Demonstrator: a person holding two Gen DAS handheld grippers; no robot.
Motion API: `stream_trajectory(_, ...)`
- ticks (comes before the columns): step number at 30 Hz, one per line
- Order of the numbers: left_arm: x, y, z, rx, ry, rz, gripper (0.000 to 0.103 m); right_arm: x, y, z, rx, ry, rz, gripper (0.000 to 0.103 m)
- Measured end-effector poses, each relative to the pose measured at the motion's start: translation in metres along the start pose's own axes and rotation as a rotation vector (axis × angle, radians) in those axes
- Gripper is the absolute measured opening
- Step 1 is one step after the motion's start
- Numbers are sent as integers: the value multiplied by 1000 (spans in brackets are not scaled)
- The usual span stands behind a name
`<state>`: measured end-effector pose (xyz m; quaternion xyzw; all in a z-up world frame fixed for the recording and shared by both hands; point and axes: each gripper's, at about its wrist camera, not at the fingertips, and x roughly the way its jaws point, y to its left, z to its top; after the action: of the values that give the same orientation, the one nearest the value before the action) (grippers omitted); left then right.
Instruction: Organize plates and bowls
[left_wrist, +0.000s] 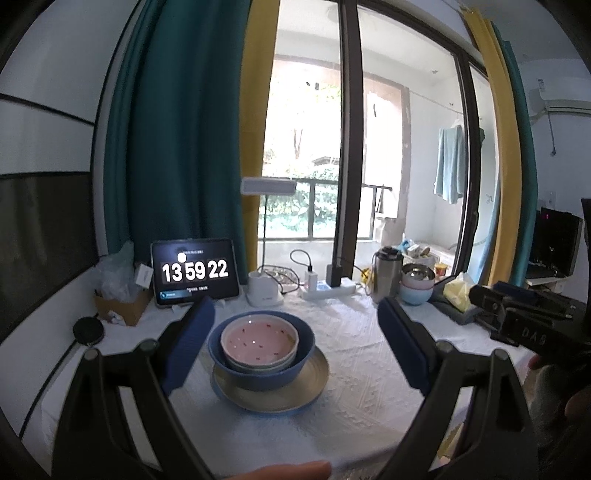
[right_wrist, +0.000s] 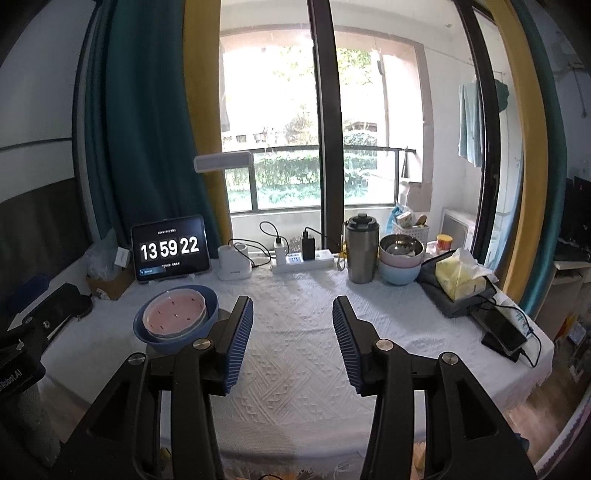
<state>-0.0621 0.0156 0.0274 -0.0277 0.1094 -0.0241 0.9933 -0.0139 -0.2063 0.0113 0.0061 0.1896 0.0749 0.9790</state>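
Note:
A pink speckled bowl (left_wrist: 258, 338) sits nested on another pale bowl inside a blue bowl (left_wrist: 266, 369), which stands on a beige plate (left_wrist: 314, 380) on the white tablecloth. My left gripper (left_wrist: 295, 321) is open and empty, its blue pads on either side of the stack, held above and short of it. The stack also shows in the right wrist view (right_wrist: 173, 317) at the left. My right gripper (right_wrist: 291, 328) is open and empty over the bare middle of the cloth, right of the stack.
At the back stand a tablet clock (right_wrist: 170, 249), a white lamp base (right_wrist: 234, 264), a power strip (right_wrist: 303, 260), a steel tumbler (right_wrist: 362, 251) and stacked bowls (right_wrist: 400, 260) with a metal one on top. A tissue pack (right_wrist: 460, 277) and phone (right_wrist: 504, 332) lie right.

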Motion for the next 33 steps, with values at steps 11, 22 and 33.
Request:
stream_trajectory(11, -13, -4, 10, 8, -35, -9, 91, -16, -1, 7, 4, -38, 1, 48)
stream_trajectory(22, -10, -1, 11, -7, -23, -7, 91, -17, -2, 7, 7, -35, 4, 48)
stream_trajectory(33, -10, 0, 10, -16, -17, -11, 91, -16, -1, 7, 5, -32, 3, 48)
